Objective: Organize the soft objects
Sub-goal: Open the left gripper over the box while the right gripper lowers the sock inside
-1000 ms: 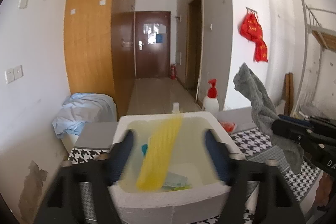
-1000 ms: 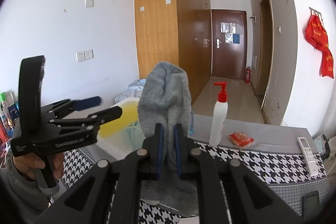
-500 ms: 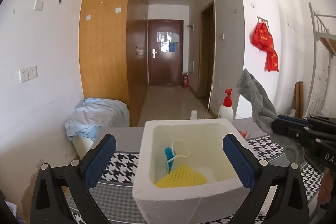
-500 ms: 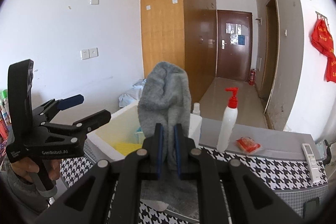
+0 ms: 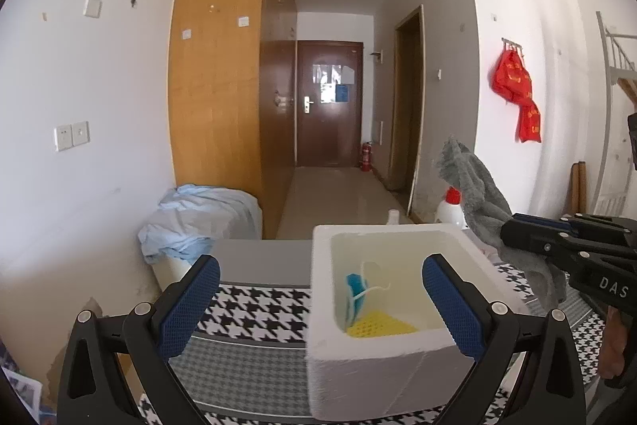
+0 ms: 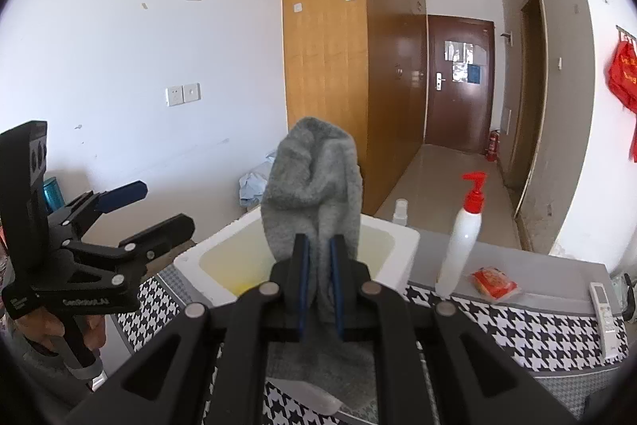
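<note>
While its blue-padded jaws stand spread wide with nothing between them, having just been opening, the left claw (image 5: 320, 299) hangs in the foreground of the left wrist view, in front of a white foam box (image 5: 382, 373) that sits on the houndstooth-patterned bench (image 5: 254, 309). Inside the box lie a yellow mesh cloth (image 5: 378, 324) on the floor and a blue face mask (image 5: 355, 295) with white ear loops propped against the left inner wall. To the right, the right claw (image 6: 318, 289) is clamped shut on a grey fuzzy towel (image 6: 314, 182); the towel rises above the pads and also drapes below them, held in the air just right of the box. Farther back on the bench stand a white pump bottle with a red nozzle (image 6: 464, 237), a small red packet (image 6: 493, 279) and a white remote control (image 6: 603, 317). Beyond the bench, a crumpled pale blue sheet (image 5: 199, 222) lies beside a wooden wardrobe (image 5: 223, 98), and a corridor leads to a dark brown door (image 5: 328, 102).
</note>
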`<action>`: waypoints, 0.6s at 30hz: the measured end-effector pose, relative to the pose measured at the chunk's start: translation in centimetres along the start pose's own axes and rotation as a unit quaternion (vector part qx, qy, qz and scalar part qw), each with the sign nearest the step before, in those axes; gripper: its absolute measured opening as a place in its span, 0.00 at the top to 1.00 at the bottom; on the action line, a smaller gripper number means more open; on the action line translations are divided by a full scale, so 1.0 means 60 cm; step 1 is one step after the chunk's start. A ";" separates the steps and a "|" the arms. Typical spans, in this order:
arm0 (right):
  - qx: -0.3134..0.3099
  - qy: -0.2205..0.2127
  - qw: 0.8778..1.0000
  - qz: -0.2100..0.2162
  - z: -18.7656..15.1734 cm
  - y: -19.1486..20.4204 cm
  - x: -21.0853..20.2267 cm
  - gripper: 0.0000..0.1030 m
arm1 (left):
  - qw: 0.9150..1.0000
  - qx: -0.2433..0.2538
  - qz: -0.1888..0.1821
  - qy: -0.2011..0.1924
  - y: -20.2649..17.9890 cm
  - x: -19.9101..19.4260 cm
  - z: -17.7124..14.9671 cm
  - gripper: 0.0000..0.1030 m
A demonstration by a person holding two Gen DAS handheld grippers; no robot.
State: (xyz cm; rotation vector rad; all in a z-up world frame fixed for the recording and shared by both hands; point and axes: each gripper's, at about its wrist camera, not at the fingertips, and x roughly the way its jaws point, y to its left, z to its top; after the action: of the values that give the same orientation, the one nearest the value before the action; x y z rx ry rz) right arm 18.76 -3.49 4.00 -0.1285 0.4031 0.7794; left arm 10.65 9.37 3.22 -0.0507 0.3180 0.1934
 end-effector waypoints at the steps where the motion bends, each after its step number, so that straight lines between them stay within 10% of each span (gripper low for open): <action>1: -0.001 0.001 1.000 0.002 0.001 0.002 0.003 0.87 | 1.000 -0.001 0.003 -0.001 0.001 -0.001 0.000 0.01; 15: 0.006 0.022 1.000 0.011 0.008 0.011 0.049 0.86 | 1.000 0.001 0.024 -0.001 0.018 -0.007 -0.011 0.01; 18: 0.010 0.029 0.999 0.010 0.008 0.007 0.056 0.61 | 1.000 0.000 0.028 -0.001 0.022 -0.009 -0.014 0.01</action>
State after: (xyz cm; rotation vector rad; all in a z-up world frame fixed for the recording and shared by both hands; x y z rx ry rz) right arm 20.78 -0.83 3.13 -0.1288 0.4668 0.7916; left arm 9.63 10.50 2.60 -0.0419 0.3184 0.2488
